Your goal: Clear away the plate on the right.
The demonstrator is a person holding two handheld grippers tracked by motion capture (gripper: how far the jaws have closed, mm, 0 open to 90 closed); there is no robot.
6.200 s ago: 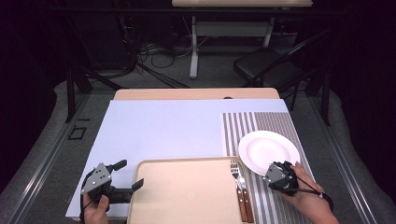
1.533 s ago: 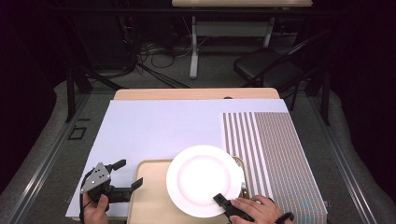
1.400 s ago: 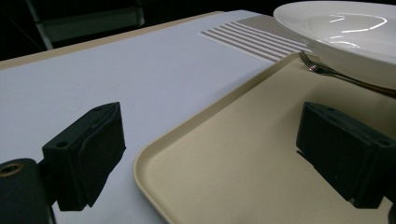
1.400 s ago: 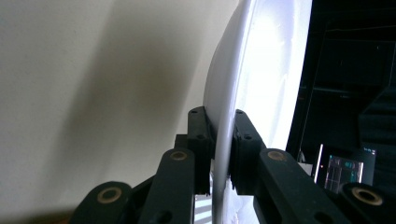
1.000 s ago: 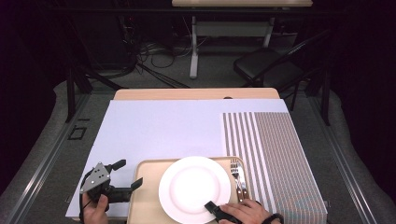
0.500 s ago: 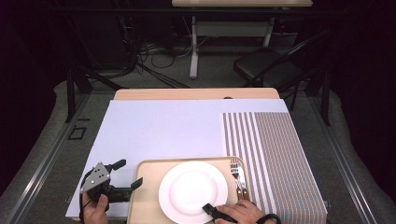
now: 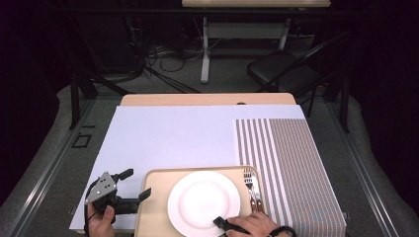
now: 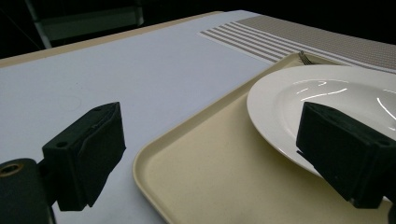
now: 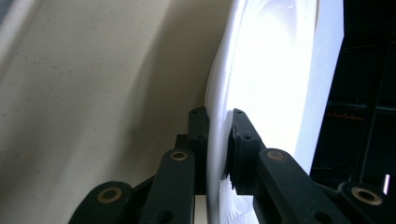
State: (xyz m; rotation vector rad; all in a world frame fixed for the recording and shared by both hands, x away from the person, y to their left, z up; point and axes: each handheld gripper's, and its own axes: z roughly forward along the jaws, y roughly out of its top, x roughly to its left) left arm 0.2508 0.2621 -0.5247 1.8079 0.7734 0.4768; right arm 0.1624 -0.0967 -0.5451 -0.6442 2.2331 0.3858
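The right gripper [image 7: 221,222] is clamped on the near rim of the round white ceramic plate [image 7: 203,202], which sits on the beige plastic tray [image 7: 154,203], so the placing looks nearly done and next calls for release, while the left gripper [image 7: 133,183] idles, jaws apart, at the tray's left edge.

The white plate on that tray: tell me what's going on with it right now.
A person is working at the table with a gripper in each hand. The right gripper is shut on the near rim of the white plate, which lies over the beige tray, beside a fork and knife at the tray's right edge. The left gripper rests open at the tray's left corner, holding nothing. The striped placemat to the right is bare.
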